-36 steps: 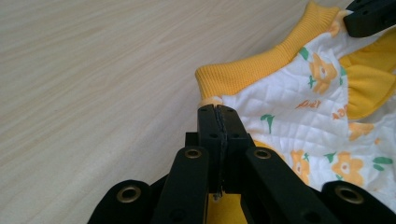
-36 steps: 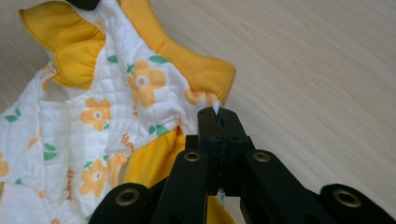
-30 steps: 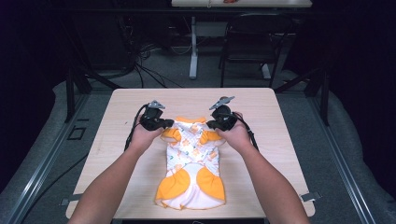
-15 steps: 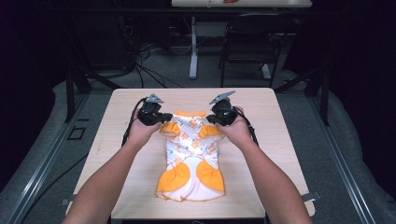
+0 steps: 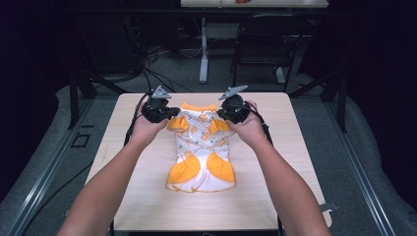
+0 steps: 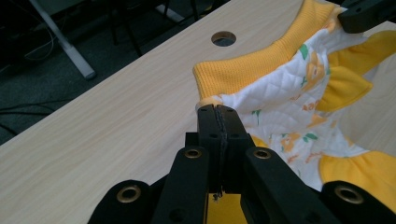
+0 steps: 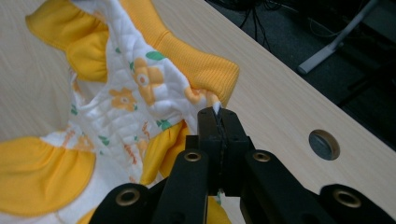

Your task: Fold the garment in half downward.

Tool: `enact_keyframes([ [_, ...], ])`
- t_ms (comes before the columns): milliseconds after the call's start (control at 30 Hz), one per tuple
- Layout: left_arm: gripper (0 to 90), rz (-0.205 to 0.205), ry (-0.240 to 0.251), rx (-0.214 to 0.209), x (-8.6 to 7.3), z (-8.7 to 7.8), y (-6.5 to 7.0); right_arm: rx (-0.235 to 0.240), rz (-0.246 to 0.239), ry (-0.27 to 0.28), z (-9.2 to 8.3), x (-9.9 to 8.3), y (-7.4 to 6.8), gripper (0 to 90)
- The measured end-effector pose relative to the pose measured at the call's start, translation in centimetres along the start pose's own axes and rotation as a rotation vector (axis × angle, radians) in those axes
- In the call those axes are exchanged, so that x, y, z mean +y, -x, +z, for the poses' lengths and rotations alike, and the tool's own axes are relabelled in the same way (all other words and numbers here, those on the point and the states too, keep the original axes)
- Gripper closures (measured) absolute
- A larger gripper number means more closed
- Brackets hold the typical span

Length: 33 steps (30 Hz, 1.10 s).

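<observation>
A small quilted white garment (image 5: 199, 147) with orange flowers, orange collar and orange frills hangs from its shoulders, its lower part resting on the wooden table (image 5: 275, 196). My left gripper (image 5: 167, 114) is shut on the garment's left shoulder, by the orange ribbed collar (image 6: 243, 70). In the left gripper view the gripper (image 6: 218, 112) pinches the fabric edge of the garment (image 6: 280, 107). My right gripper (image 5: 222, 114) is shut on the right shoulder; in its own view the gripper (image 7: 218, 114) clamps the garment (image 7: 135, 93) next to the collar (image 7: 196, 56).
The table has round cable holes (image 6: 223, 38) (image 7: 324, 143) near its far edge. Beyond it stand a chair (image 5: 265, 44) and a desk leg (image 5: 203, 54) with cables on the floor. Metal rails (image 5: 49, 162) run along both sides of the table.
Both grippers have risen and carried the garment's shoulders up off the table; the cloth has stretched out longer, its hem still on the table.
</observation>
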<state>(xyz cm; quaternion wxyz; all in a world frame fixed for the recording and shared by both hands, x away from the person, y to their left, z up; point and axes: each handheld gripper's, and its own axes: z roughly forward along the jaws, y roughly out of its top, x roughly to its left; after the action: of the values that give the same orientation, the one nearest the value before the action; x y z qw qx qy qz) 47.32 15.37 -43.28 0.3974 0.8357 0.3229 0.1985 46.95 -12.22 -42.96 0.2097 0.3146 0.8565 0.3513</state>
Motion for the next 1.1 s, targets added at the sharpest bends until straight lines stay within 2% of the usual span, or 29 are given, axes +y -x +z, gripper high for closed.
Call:
enact_keyframes([
  [133,89.9,0.006,-0.001,-0.01,-1.0,0.0,0.3,0.003,-0.061,-0.018,-0.1,-0.6,-0.7,89.6],
  [200,90.0,0.018,-0.003,-0.01,-1.6,0.1,0.7,0.003,-0.068,-0.017,0.0,-1.0,-0.9,89.5],
  [433,90.0,0.087,-0.026,-0.025,-2.8,0.2,1.9,-0.002,-0.13,-0.028,0.0,-2.6,-1.9,89.5],
  [667,89.9,0.07,-0.002,-0.055,-3.6,-0.1,2.6,0.021,-0.127,-0.011,-0.6,-3.8,-2.2,89.5],
  [1100,89.9,0.043,-0.02,-0.122,-6.0,0.0,3.8,0.061,-0.145,-0.03,-1.0,-5.6,-3.8,89.4],
])
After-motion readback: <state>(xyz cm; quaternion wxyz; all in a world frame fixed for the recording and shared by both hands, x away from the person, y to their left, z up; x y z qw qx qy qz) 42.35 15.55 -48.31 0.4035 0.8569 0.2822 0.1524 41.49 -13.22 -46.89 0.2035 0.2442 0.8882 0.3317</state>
